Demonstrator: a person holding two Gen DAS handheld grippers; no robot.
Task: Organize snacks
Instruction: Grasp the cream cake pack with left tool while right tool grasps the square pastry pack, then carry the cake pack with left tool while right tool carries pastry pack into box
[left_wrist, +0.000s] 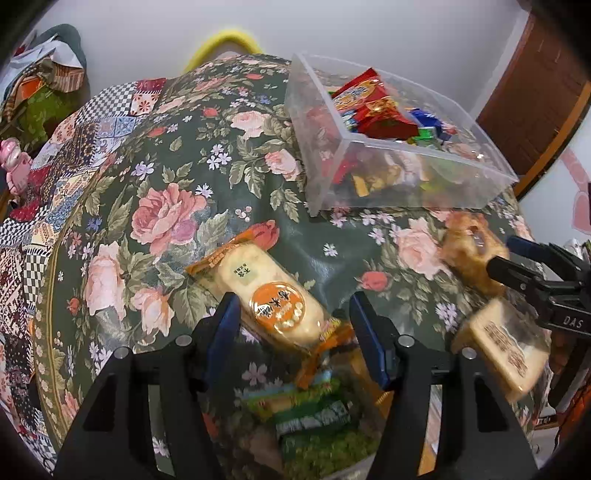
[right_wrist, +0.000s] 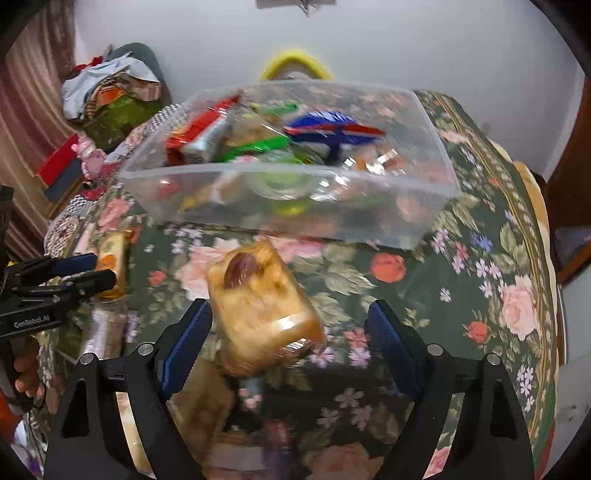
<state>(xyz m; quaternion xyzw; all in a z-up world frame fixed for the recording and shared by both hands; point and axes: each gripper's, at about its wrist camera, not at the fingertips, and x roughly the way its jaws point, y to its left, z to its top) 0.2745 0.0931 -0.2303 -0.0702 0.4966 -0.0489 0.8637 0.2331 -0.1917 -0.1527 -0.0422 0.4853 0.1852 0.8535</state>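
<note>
Left tongs (left_wrist: 290, 314) unclenched, straddling rice cracker pack (left_wrist: 267, 291), long axis 11-to-5; right tongs (right_wrist: 290, 325) unclenched over nut snack (right_wrist: 258, 306).

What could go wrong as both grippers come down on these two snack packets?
The left gripper straddles the orange rice cracker packet near one end, so it may pivot or slip. The right gripper sits off-centre over the glossy nut snack packet; one finger may push it aside.

We see right gripper (right_wrist: 288, 325) jaws apart around nut-cake packet (right_wrist: 258, 310) | clear snack-filled bin (right_wrist: 369, 206) beyond | floral worktop (right_wrist: 480, 258)
</note>
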